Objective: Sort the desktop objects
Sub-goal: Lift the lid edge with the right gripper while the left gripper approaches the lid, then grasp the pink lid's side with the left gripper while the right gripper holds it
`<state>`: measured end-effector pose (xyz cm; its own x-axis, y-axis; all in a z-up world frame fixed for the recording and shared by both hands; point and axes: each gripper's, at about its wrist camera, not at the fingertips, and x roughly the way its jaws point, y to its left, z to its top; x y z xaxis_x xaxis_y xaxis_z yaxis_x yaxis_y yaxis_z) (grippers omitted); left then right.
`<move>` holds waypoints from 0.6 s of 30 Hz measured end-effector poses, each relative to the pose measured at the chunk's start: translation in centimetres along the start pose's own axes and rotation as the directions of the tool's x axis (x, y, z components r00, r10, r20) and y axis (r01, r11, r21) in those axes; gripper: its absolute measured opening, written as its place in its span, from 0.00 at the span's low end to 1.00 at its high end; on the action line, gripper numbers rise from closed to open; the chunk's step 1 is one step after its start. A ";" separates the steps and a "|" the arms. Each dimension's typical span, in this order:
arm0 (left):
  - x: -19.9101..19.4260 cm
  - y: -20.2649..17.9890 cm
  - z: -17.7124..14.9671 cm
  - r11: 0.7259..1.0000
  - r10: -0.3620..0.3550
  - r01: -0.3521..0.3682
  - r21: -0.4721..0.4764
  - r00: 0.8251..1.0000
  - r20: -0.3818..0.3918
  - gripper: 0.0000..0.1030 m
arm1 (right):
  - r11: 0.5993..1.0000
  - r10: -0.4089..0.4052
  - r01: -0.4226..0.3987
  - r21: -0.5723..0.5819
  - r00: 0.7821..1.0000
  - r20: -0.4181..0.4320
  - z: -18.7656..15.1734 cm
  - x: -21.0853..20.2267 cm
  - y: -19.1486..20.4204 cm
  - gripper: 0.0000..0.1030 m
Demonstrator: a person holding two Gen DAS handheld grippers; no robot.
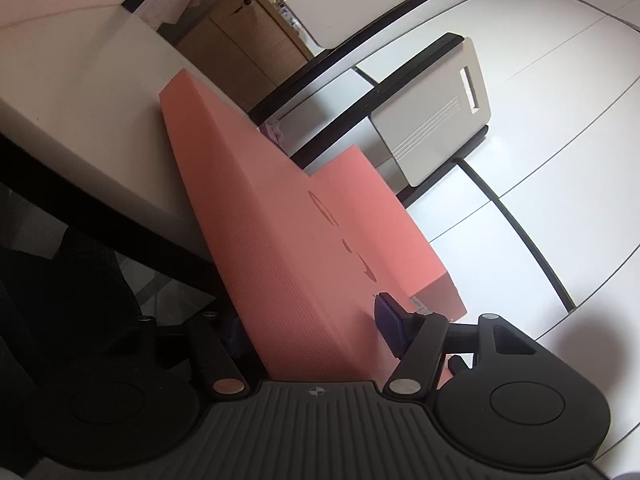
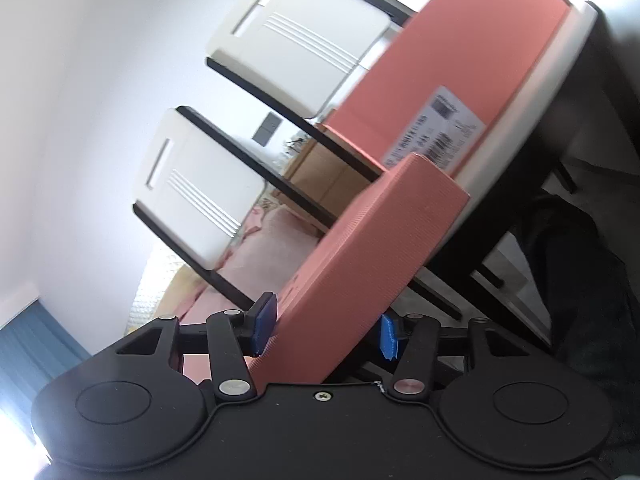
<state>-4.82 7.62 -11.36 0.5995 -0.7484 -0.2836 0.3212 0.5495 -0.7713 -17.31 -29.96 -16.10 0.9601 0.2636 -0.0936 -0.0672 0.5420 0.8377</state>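
Observation:
A flat salmon-pink box lid (image 1: 272,240) fills the left wrist view; my left gripper (image 1: 316,332) is shut on its near edge, one blue pad (image 1: 390,322) pressed on its top face. The other pad is hidden under the lid. In the right wrist view the same lid (image 2: 360,264) sits between my right gripper's (image 2: 326,330) blue pads (image 2: 264,322), clamped on its edge. A second pink box part (image 2: 452,76) with a white barcode label (image 2: 436,132) lies on the white table (image 2: 532,96). It also shows in the left wrist view (image 1: 384,232).
Two white chair backs (image 2: 200,184) with black frames stand beyond the table. A brown cardboard box (image 2: 320,176) sits behind them. A white chair (image 1: 436,108) also shows in the left wrist view. The table's black frame (image 1: 104,224) runs along its edge.

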 end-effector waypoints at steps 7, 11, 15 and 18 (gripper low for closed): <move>-2.2 -2.4 1.3 0.995 0.028 -0.035 0.090 0.997 0.078 0.66 | 0.997 0.073 -0.073 0.009 0.997 -0.011 0.2 1.1 0.5 0.53; -2.7 -2.9 1.6 0.995 0.029 -0.038 0.094 0.995 0.096 0.66 | 0.995 0.100 -0.100 -0.005 0.995 -0.015 0.3 1.3 0.7 0.53; -2.5 -3.5 2.0 0.995 0.019 -0.030 0.099 0.994 0.105 0.66 | 0.992 0.120 -0.120 -0.028 0.993 -0.002 1.0 1.0 1.2 0.53; -2.1 -3.7 2.3 0.995 -0.012 -0.001 0.100 0.992 0.122 0.66 | 0.988 0.141 -0.140 -0.066 0.990 0.016 1.7 1.0 1.8 0.53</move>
<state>-5.64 7.99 -6.59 0.6811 -0.7036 -0.2027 0.3923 0.5844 -0.7103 -16.02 -30.03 -13.76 0.9452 0.3246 0.0339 -0.2182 0.5513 0.8052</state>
